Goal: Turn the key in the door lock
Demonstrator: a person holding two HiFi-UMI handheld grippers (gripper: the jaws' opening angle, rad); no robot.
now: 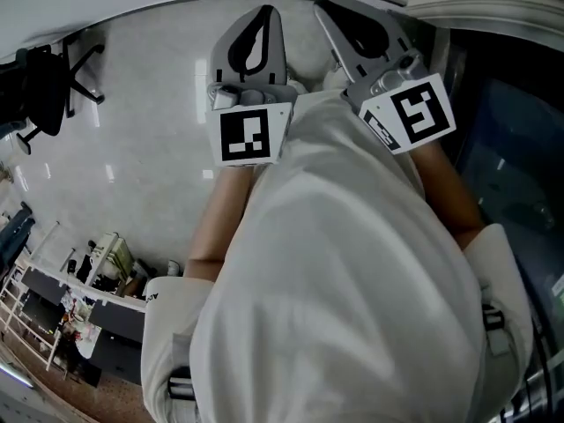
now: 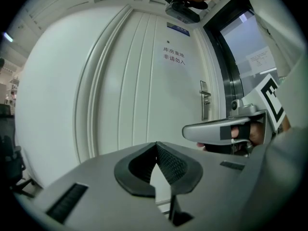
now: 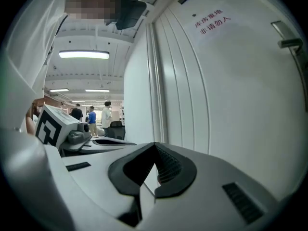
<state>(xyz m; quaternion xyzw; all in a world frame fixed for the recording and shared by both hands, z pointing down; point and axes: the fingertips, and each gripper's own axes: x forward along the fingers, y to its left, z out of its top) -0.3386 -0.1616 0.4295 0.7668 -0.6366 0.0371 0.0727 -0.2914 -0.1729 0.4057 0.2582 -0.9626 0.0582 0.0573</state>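
Note:
A white panelled door [image 2: 144,81] stands ahead with a small sign [image 2: 173,56] on it. Its metal handle and lock plate [image 2: 205,100] sit at the door's right edge, and the handle [image 3: 289,43] also shows at the upper right of the right gripper view. I cannot make out a key. My left gripper [image 1: 256,35] and right gripper [image 1: 357,26] are held side by side close to the person's chest, well short of the door. The left gripper [image 2: 156,146] is shut on nothing. The right gripper [image 3: 155,146] is shut and empty too.
A dark glass panel [image 2: 250,47] with a paper notice adjoins the door on the right. A black office chair [image 1: 44,86] stands at the left on the pale floor, and cluttered shelves [image 1: 88,298] lie lower left. Several people [image 3: 91,117] stand far off in the room.

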